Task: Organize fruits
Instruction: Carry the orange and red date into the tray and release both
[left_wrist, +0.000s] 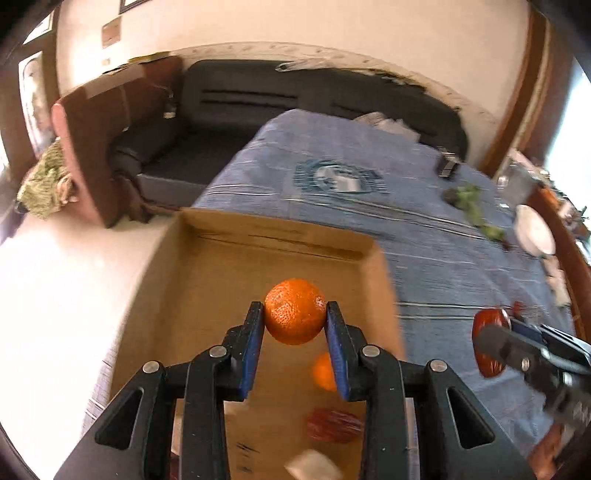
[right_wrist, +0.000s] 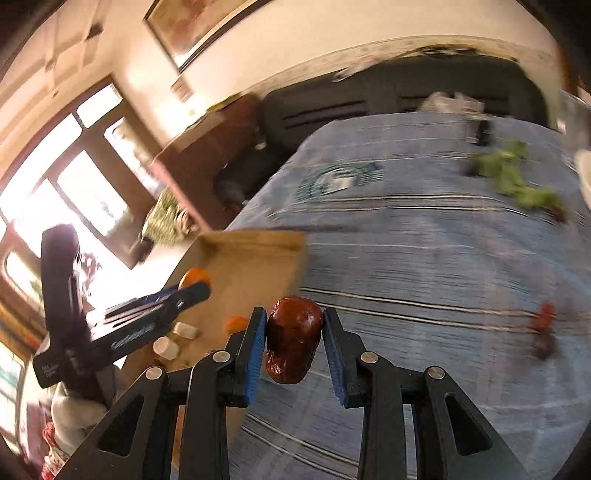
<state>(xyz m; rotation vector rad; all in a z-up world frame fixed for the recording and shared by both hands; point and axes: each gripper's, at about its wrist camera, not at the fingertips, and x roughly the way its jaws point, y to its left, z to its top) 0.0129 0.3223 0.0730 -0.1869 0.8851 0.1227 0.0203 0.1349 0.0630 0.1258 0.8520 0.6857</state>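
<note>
My left gripper is shut on an orange and holds it above the open cardboard box. In the box lie a second orange, a dark red fruit and a pale piece. My right gripper is shut on a dark red wrinkled fruit above the blue cloth, just right of the box. It also shows in the left wrist view. The left gripper with its orange shows in the right wrist view.
The box sits on a blue striped cloth. Green leafy stems and small red fruits lie on the cloth to the right. A white bowl stands at the right edge. A dark sofa is behind.
</note>
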